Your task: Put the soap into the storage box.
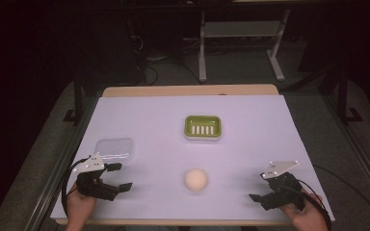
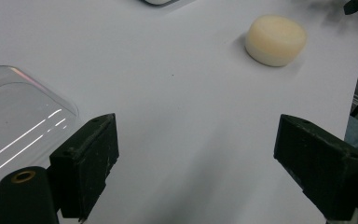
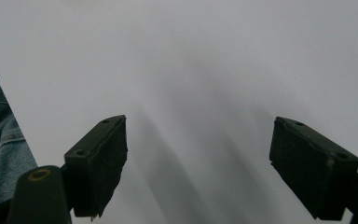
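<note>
High view | left gripper (image 1: 119, 176) fingers released | right gripper (image 1: 260, 187) released | soap (image 1: 195, 179) between

I see one round soap (image 1: 195, 179), one green dish (image 1: 202, 127), one clear lid (image 1: 114, 148), and two grippers.

Light: overhead, bright on white table (image 1: 139, 115); surroundings dark.
Shadows: soft, under jaws in both gripper views.
Glare: streaks on clear lid (image 2: 14, 126).
Focus: high view soft, low-res.
</note>
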Tool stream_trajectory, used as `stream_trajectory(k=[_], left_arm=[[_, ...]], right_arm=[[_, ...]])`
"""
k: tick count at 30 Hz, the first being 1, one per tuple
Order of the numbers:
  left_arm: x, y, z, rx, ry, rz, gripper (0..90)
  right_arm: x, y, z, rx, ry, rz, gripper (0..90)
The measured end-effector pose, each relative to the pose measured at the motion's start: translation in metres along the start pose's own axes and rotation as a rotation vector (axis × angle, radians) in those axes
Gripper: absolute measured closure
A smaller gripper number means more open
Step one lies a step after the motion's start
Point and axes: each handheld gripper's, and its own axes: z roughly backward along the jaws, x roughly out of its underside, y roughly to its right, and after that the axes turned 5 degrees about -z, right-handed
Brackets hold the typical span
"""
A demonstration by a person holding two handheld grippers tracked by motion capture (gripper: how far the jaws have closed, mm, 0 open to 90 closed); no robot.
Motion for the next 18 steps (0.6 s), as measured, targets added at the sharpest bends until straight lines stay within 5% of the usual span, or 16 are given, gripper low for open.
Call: stream_trajectory(k=[18], left_arm=[[0.001,-0.002,-0.003,-0.014,-0.038,-0.005,13.2]], right_arm=[[-0.046,-0.021,-0.003,-0.049,-0.032,0.097,15.4]])
